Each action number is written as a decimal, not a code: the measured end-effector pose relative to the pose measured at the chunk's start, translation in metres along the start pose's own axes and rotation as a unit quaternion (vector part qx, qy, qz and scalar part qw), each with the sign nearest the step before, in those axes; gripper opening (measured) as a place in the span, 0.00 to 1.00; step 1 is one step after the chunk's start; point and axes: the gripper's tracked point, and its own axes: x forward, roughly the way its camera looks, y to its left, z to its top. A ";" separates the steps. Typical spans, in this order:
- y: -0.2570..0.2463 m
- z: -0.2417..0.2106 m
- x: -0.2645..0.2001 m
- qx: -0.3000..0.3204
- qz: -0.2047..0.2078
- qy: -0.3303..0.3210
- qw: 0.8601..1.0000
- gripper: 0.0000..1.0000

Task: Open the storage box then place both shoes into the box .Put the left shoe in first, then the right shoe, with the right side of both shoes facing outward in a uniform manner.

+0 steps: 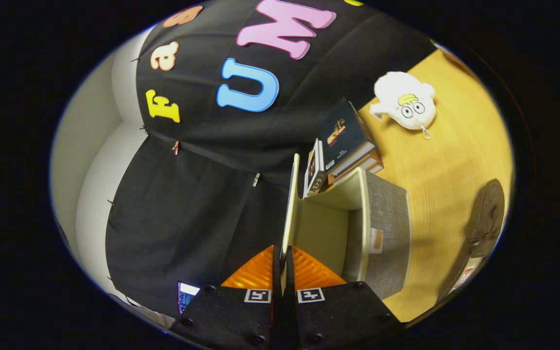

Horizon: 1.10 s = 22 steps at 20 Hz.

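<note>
Between the tool's (pixel 282 265) orange fingers, clamped, stands the grey fabric storage box's (pixel 387 228) cream lid (pixel 289 204); opening underway, next swing it fully back.

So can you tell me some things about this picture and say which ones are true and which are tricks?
1. The hand-held gripper is shut on the box lid. True.
2. The box is closed. False: its lid is lifted and the pale inside shows.
3. A white plush toy lies on the wooden table. True.
4. Books sit inside the box. False: they are stacked beyond it.
</note>
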 end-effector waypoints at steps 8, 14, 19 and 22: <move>0.099 -0.029 0.085 -0.104 -0.014 0.005 0.994 0.05; 0.111 -0.062 0.131 -0.141 -0.036 0.024 0.989 0.27; 0.091 -0.041 0.096 -0.188 -0.082 -0.007 0.979 0.93; 0.070 -0.008 0.047 -0.242 -0.123 -0.050 0.961 0.96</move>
